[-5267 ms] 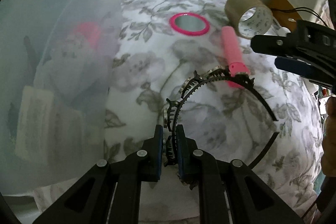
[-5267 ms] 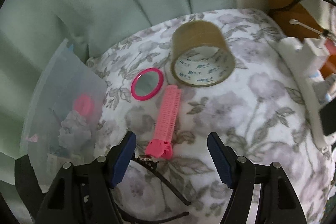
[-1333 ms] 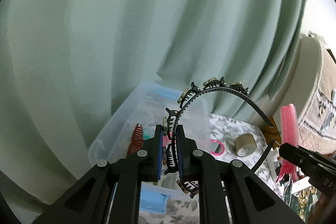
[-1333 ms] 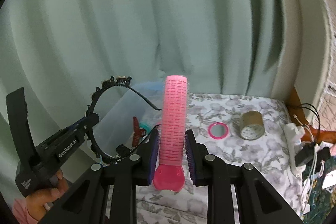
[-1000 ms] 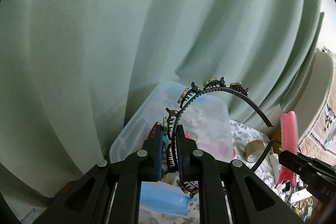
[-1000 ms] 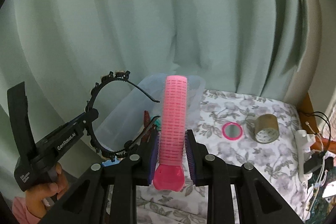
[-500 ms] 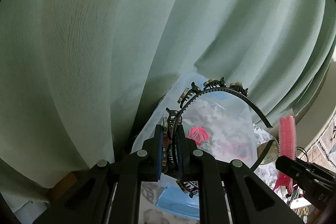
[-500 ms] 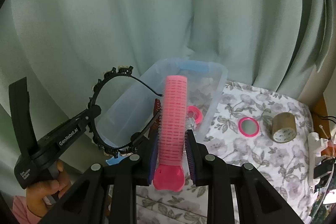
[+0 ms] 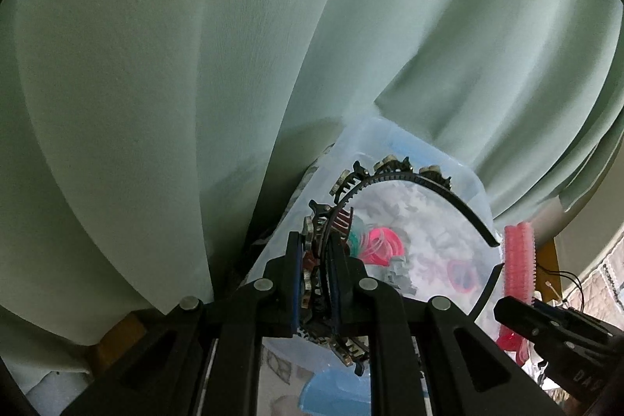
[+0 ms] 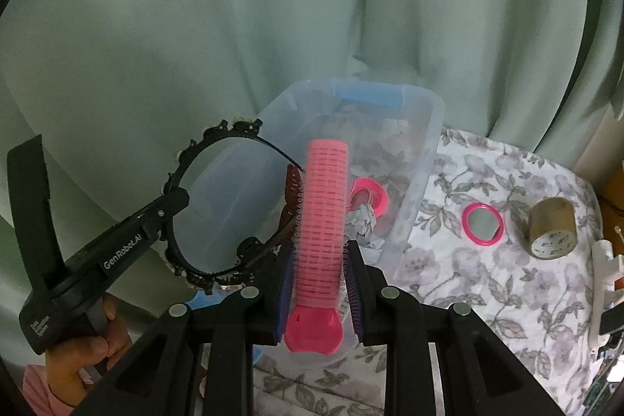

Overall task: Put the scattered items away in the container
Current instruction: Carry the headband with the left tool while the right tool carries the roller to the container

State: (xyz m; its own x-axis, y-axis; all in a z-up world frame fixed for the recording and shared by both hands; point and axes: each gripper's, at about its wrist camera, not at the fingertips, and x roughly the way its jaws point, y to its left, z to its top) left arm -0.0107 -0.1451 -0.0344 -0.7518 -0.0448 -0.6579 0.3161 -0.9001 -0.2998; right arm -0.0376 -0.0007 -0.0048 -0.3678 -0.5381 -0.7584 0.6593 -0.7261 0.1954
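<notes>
My left gripper (image 9: 316, 268) is shut on a black toothed headband (image 9: 413, 178) and holds it in the air above the clear plastic container (image 9: 474, 182). The headband (image 10: 202, 151) and the left gripper (image 10: 171, 205) also show in the right wrist view. My right gripper (image 10: 320, 275) is shut on a pink hair roller (image 10: 323, 217), upright, over the near edge of the container (image 10: 421, 182). The roller (image 9: 518, 260) shows at the right of the left wrist view. Inside the container lie a pink hair tie (image 10: 370, 195), a dark red claw clip (image 10: 291, 190) and crumpled paper (image 10: 364, 225).
A pink-rimmed round mirror (image 10: 482, 219) and a roll of brown tape (image 10: 553, 228) lie on the floral cloth (image 10: 507, 283) right of the container. A green curtain (image 10: 234, 26) hangs behind. A white power strip (image 10: 608, 268) sits at the right edge.
Both grippers have lifted the headband and the roller off the cloth and carried them left over the container, which now sits closer and more centred below them.
</notes>
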